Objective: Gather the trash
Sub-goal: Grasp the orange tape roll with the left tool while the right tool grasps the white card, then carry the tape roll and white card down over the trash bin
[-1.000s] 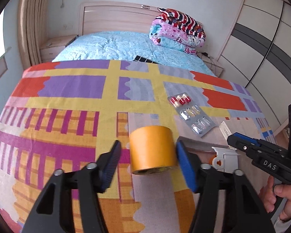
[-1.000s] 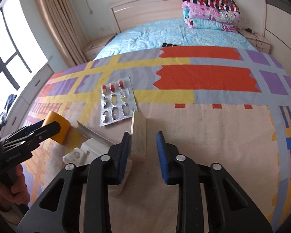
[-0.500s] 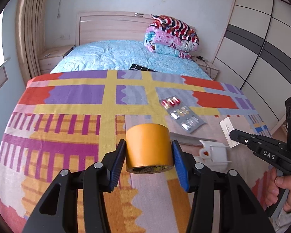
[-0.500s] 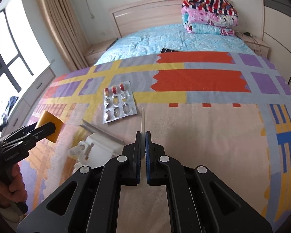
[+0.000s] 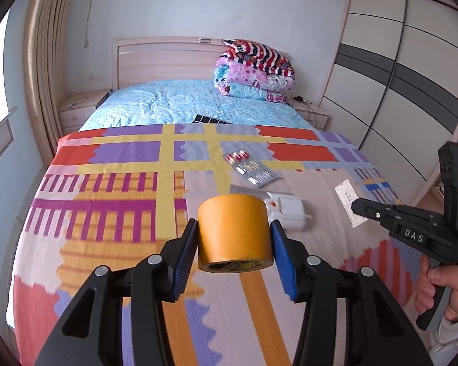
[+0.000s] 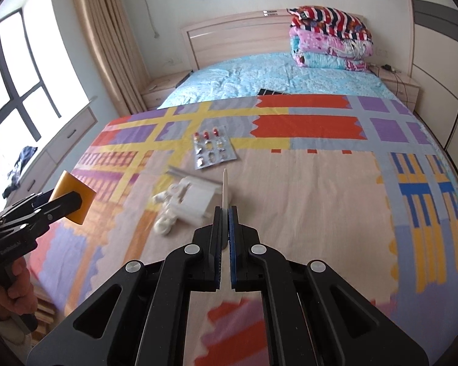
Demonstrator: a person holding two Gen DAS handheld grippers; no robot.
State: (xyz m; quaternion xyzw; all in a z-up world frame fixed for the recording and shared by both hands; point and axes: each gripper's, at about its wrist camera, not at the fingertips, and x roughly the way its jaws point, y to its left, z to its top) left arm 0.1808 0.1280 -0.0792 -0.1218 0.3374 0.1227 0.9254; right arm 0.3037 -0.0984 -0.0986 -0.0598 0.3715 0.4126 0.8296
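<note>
left wrist: blister pack (image 5: 250, 170), white plug (image 5: 287, 210)

Left gripper (image 5: 234, 241) clamps orange tape roll (image 5: 234, 231)

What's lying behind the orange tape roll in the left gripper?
Just behind the orange tape roll on the patterned blanket lies a white plastic piece, partly hidden by the roll. Further back is a pill blister pack.

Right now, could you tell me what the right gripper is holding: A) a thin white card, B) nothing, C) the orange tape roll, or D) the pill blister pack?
A: the right gripper is shut on the thin white card, seen edge-on between its pads.
</note>
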